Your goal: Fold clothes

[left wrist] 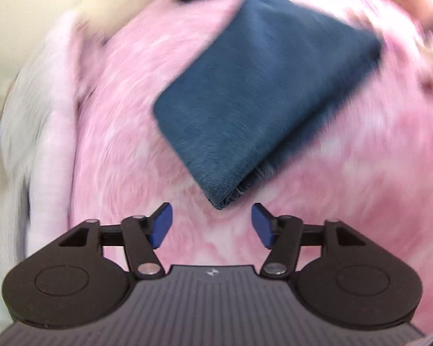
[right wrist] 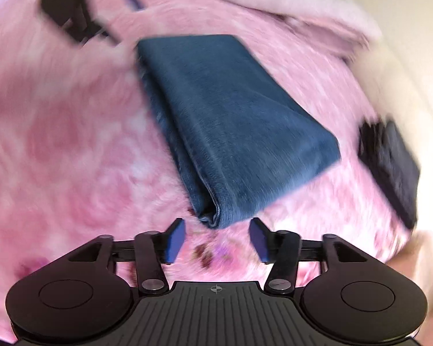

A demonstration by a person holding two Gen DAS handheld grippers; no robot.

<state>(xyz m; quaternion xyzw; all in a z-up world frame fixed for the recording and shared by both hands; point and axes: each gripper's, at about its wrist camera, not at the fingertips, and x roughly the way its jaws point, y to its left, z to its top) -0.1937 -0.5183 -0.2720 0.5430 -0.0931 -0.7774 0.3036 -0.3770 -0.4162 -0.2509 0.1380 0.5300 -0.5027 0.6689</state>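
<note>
A dark blue garment (left wrist: 262, 98), folded into a thick rectangle, lies on a pink fluffy blanket (left wrist: 115, 132). My left gripper (left wrist: 212, 225) hovers open just short of its near corner, nothing between the blue pads. In the right wrist view the same folded garment (right wrist: 233, 127) lies ahead, layered edges facing me. My right gripper (right wrist: 218, 239) is open too, just below its near corner and apart from it. The left gripper (right wrist: 72, 8) shows blurred at the top left of that view.
A pale pink cloth (right wrist: 303, 3) is bunched along the blanket's far edge, also seen as the pale cloth (left wrist: 49, 121) on the left. A dark folded item (right wrist: 392, 161) sits at the right. Both views are motion-blurred.
</note>
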